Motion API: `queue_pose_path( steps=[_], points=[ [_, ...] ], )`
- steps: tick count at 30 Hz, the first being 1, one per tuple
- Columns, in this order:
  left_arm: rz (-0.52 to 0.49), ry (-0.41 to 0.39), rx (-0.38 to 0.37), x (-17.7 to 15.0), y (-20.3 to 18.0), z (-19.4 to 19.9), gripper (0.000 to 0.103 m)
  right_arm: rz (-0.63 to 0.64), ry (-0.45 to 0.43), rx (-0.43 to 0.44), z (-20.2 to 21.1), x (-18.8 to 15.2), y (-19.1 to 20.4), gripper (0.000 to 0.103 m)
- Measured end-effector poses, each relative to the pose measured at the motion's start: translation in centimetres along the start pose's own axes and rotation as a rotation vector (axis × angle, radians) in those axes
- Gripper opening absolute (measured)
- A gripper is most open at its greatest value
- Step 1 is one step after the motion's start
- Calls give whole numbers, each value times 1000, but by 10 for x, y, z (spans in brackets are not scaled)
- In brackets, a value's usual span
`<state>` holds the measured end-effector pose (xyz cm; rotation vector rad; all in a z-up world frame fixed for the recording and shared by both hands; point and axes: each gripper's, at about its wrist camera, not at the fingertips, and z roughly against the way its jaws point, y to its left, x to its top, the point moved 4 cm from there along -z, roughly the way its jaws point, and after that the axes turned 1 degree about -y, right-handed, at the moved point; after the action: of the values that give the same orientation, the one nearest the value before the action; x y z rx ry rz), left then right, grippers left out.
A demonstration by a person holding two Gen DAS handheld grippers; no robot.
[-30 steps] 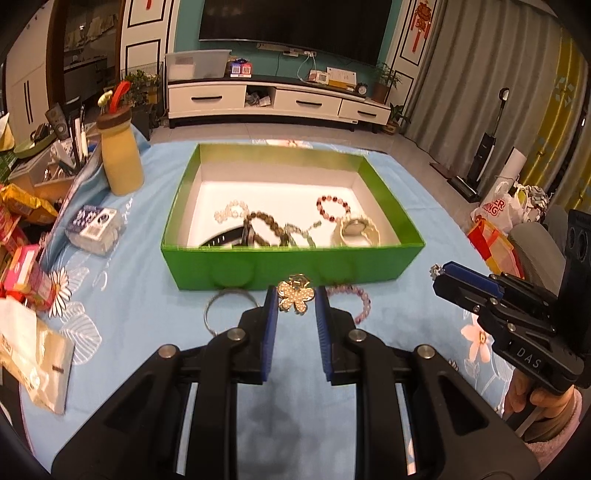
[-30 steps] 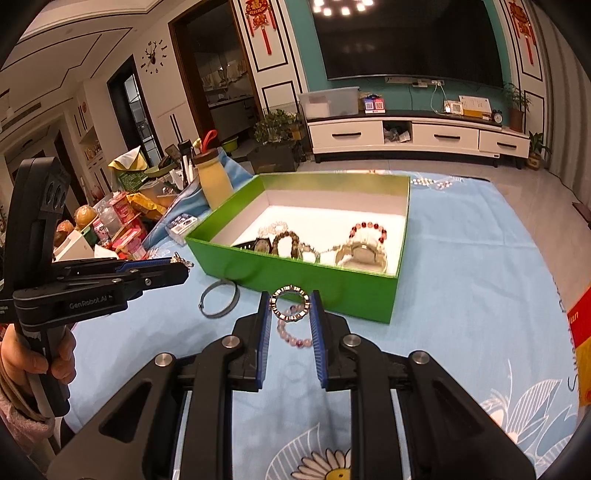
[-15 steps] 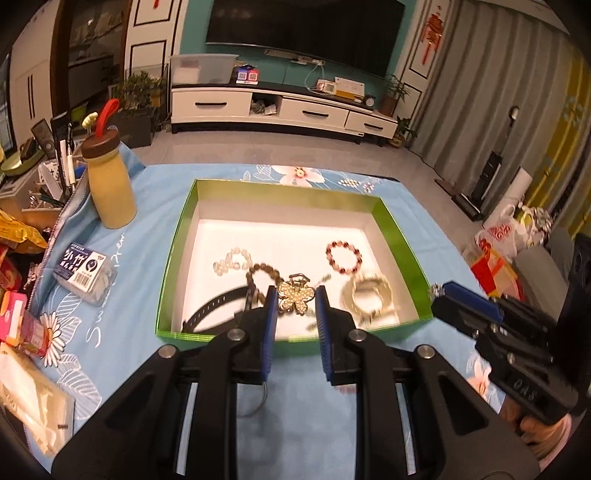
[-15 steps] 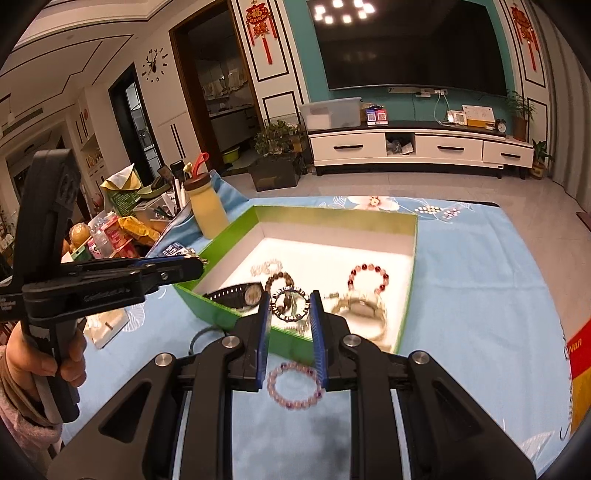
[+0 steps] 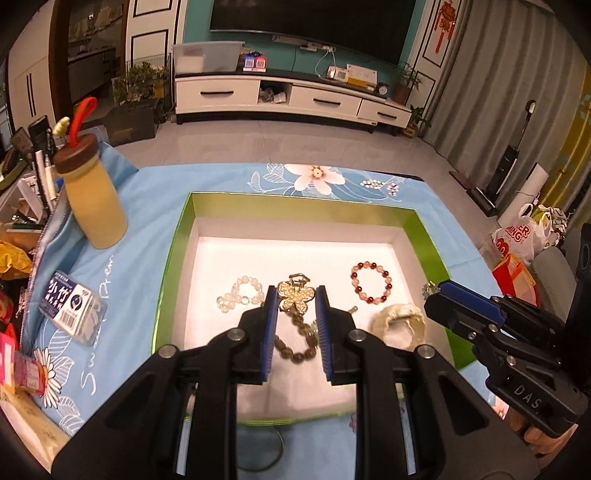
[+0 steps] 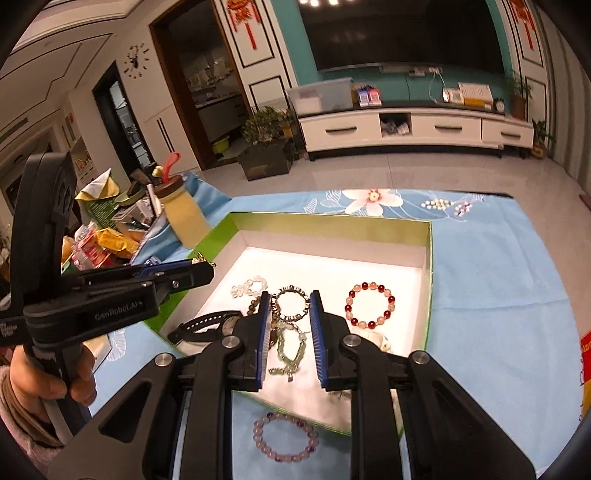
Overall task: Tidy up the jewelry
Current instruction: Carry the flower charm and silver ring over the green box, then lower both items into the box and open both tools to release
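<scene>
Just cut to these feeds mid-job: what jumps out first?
The green box fills both views, bracelets scattered on its white floor. Above it, the left gripper pinches a gold flower hair clip, and the right gripper pinches a dark beaded ring bracelet. A purple bead bracelet lies outside the box's near wall.

Warm, yellowish indoor light fills both views, with ceiling lamps (image 6: 321, 2) showing as blown-out white spots at the top of the right wrist view, and the white floor of the green box (image 5: 295, 266) glares brightly enough to lose detail. Both pictures bow strongly at the edges and darken to black corners, bending the TV cabinet (image 5: 291, 99) and doorways. The near rim of the box is smeared with blur in both views, while the far room looks dim but fairly sharp.
</scene>
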<state>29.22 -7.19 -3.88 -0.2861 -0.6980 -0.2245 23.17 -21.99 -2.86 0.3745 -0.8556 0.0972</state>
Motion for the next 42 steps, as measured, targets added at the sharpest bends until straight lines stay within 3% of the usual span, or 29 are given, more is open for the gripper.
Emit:
queue_pose_path(
  steps=[21, 42],
  points=[
    [24, 143, 39, 17, 6, -69, 20, -156, 160, -28, -68, 22, -30, 21],
    [12, 168, 70, 20, 11, -82, 20, -172, 194, -47, -85, 25, -32, 21]
  ],
)
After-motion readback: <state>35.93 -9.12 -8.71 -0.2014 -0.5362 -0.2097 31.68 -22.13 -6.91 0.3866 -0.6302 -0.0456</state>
